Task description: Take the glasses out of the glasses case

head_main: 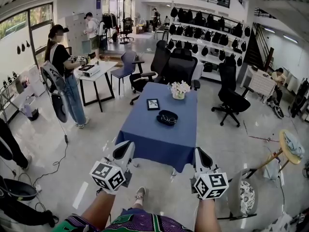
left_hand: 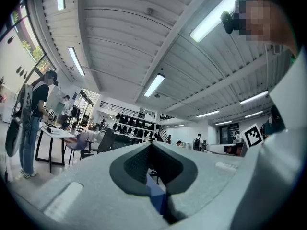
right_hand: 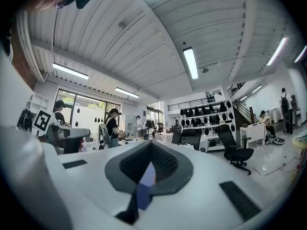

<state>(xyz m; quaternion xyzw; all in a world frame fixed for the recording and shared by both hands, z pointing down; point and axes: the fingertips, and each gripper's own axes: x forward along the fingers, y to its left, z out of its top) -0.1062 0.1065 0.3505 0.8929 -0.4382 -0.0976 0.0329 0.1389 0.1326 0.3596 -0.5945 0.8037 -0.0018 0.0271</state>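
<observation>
Head view showed one person (head_main: 62, 69) standing at far left beside a white table (head_main: 94, 74), well apart from the single blue-covered bench (head_main: 154, 137) in the middle of the room. On that bench there were three things: one small framed picture (head_main: 153, 104) toward the left, one dark glasses case (head_main: 167, 117) just right of it and nearer the camera, and one pot of pale flowers (head_main: 179, 90) at the far end. The glasses seemed to lie in the case, though they were too small to make out surely. Two grippers were held low before the bench's near edge, well apart from the case: the left gripper (head_main: 125, 150) off the near left corner, the right gripper (head_main: 203, 157) off the near right corner. In the left gripper view the left gripper (left_hand: 151, 147) had its fingers together with nothing between them, only a blue sliver of bench (left_hand: 156, 195) showing past them. In the right gripper view the right gripper (right_hand: 151, 150) likewise had its fingers closed and empty.
</observation>
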